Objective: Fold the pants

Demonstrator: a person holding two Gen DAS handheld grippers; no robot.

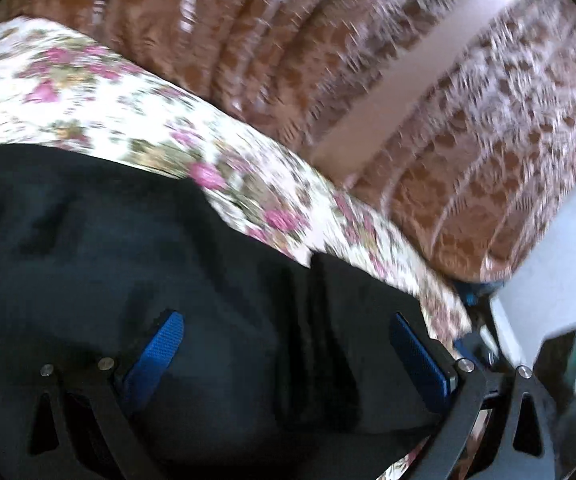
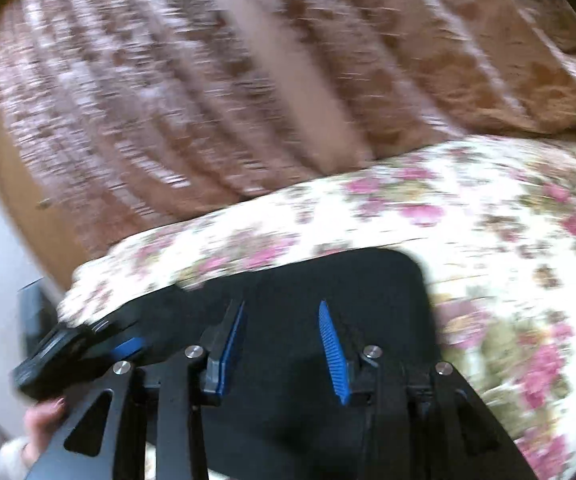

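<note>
Dark pants [image 1: 136, 264] lying on the floral bedsheet [image 1: 88, 92]

Soft, limp and light, the cloth should bunch easily; judged best pinched at a hem or folded edge. Left tool [image 1: 288, 348] spread wide, right tool [image 2: 282, 344] parted, both holding nothing.

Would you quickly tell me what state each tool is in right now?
Left tool: open wide over the pants, gripping nothing.
Right tool: open over the pants, gripping nothing.

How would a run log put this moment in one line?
dark pants on floral sheet | left gripper open above | right gripper open above
</note>
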